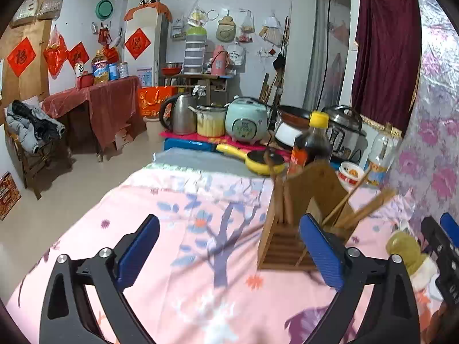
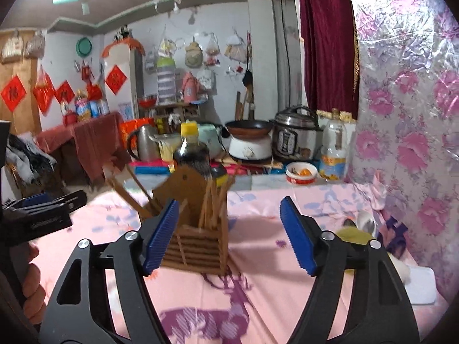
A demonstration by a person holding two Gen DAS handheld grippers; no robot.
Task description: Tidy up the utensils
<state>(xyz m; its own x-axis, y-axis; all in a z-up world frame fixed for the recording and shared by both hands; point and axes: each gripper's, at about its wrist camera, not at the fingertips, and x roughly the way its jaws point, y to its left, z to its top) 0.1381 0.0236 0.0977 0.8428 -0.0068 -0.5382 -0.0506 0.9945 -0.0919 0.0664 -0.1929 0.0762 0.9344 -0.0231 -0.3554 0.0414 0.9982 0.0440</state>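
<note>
A wooden utensil holder (image 1: 287, 246) (image 2: 198, 246) stands on the pink floral cloth (image 1: 200, 229), with several chopsticks (image 1: 364, 209) (image 2: 212, 200) leaning out of it. My left gripper (image 1: 229, 223) is open wide over bare cloth; its right finger overlaps the holder's front corner. My right gripper (image 2: 229, 203) is open too, and the holder sits just beyond its left finger, with no pad pressing on it. Each gripper shows at the edge of the other's view: the right gripper (image 1: 441, 235), the left gripper (image 2: 43, 209).
A dark sauce bottle (image 1: 312, 143) (image 2: 192, 149) stands right behind the holder. Past it are a yellow pan (image 1: 258, 157), a bowl (image 2: 301, 172), an oil bottle (image 2: 332, 149) and cookers. A yellow-green object (image 2: 355, 235) and a white spoon (image 2: 364, 220) lie by the floral wall.
</note>
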